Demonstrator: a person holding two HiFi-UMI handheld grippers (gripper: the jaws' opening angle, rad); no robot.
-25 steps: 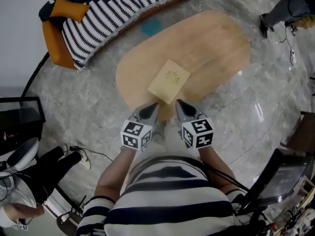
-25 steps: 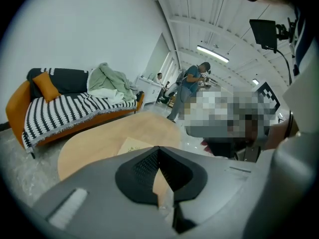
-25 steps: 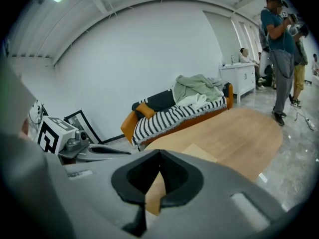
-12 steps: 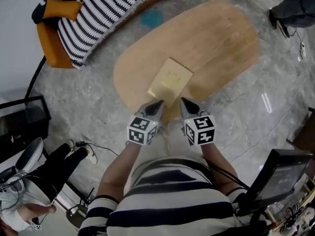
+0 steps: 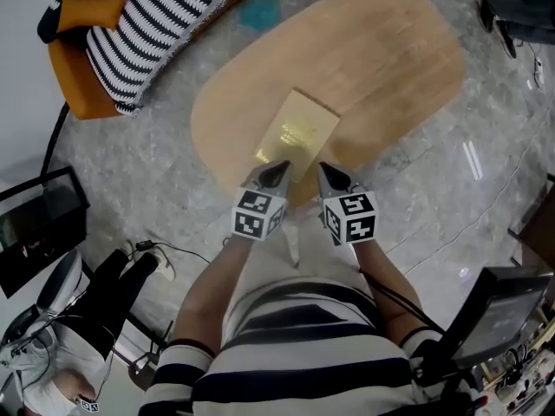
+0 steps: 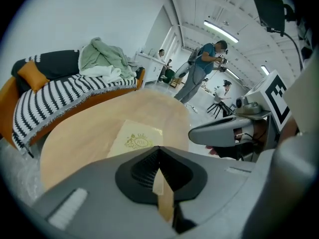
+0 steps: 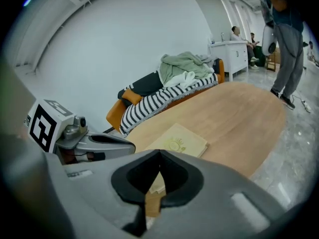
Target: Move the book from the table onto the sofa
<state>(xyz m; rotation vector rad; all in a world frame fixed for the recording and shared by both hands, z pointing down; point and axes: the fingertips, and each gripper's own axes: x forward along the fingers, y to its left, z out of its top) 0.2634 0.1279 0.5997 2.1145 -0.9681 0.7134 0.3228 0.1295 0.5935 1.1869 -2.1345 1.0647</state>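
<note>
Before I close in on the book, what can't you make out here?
Near edge of the book: mostly hidden by each gripper's own body in both gripper views.
Contact: head view can't settle whether the left gripper touches it; the tip overlaps its corner.
Cover emblem: too small to read.
The sofa: cut by the head view's top edge.

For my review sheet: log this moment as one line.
stage: before pickup | book: flat on table, near its edge | left gripper: shut, empty | right gripper: shut, empty | sofa: beyond table
</note>
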